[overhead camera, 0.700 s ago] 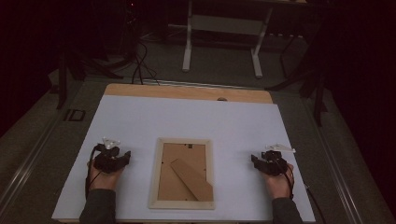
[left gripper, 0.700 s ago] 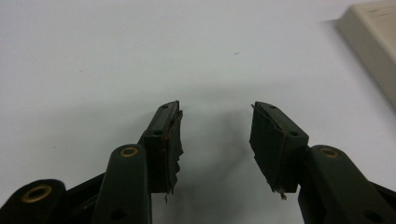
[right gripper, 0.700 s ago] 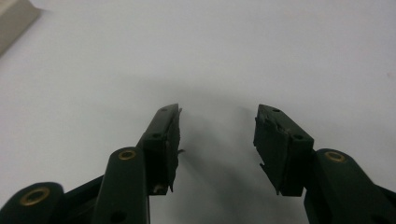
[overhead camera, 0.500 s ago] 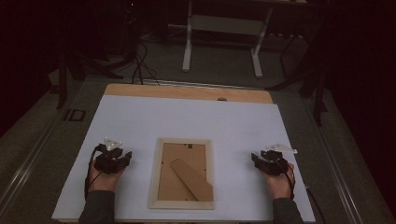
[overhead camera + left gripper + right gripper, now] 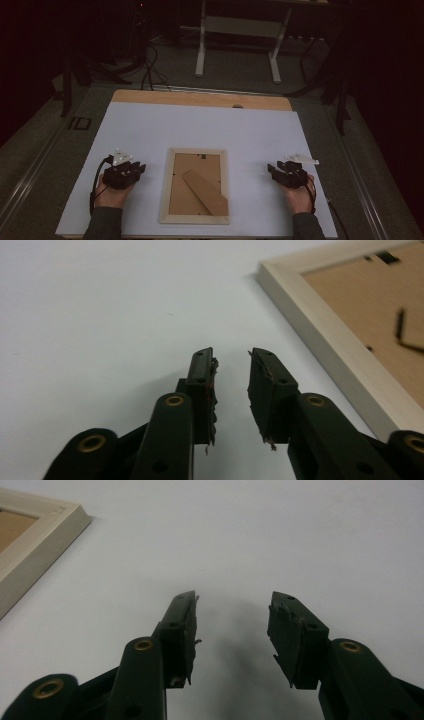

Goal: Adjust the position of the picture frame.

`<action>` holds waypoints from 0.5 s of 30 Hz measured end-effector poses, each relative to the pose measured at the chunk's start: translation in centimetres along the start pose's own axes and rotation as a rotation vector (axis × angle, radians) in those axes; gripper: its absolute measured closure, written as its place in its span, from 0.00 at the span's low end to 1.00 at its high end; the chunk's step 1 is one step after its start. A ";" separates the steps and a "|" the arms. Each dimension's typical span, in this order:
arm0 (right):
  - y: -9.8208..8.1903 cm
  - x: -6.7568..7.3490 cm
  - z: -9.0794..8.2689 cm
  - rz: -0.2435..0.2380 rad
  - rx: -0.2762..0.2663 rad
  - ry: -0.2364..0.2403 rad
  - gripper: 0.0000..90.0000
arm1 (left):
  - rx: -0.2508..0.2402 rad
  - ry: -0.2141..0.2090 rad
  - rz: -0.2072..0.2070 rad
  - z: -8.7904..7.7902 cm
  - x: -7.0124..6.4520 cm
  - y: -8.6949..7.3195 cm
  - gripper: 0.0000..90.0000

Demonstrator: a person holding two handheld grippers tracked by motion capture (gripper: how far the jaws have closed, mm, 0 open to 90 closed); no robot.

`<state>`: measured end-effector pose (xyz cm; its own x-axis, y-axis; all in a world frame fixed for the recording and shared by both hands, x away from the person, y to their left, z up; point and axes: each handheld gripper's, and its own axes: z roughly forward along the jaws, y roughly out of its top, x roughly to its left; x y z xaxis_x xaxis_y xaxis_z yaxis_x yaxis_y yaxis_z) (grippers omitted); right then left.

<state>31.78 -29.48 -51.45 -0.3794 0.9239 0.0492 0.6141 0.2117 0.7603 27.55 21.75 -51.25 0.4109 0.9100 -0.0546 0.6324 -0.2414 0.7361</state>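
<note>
A light wooden picture frame [image 5: 166, 186] lies face down at the middle front of the white sheet, its brown backing and stand strut [image 5: 205, 192] facing up. My left gripper [image 5: 140, 168] rests on the sheet left of the frame, jaws open with a narrow gap and nothing in it [image 5: 232, 357]; the frame's corner [image 5: 320, 335] lies just to its right. My right gripper [image 5: 272, 169] rests to the right of the frame, jaws open wider and empty [image 5: 232, 600], with the frame's edge [image 5: 35, 545] off to its left. A hand holds each gripper.
The white sheet [image 5: 200, 130] covers a wooden table whose far strip [image 5: 200, 98] is bare. Beyond it, on the dark floor, stand a white desk base [image 5: 235, 25] and cables [image 5: 150, 70]. Table edges run close to both hands.
</note>
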 end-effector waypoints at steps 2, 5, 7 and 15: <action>0.0 0.1 0.0 -0.004 0.000 0.003 0.60 | 0.006 -0.003 0.016 0.0 -0.4 0.0 0.81; 0.0 0.4 0.1 -0.004 -0.001 0.014 0.61 | 0.009 -0.008 0.025 0.2 -0.9 0.0 0.80; 0.0 0.6 0.3 0.000 0.000 0.034 0.62 | 0.006 -0.011 0.024 0.2 -1.1 0.0 0.79; 0.0 1.6 0.6 -0.017 -0.003 0.049 0.69 | -0.056 -0.072 0.009 -0.5 -1.1 0.1 0.91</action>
<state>31.59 -27.84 -51.80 -0.4232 0.9034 0.0685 0.6054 0.2257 0.7632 26.85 20.83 -50.78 0.4639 0.8808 -0.0951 0.5916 -0.2281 0.7733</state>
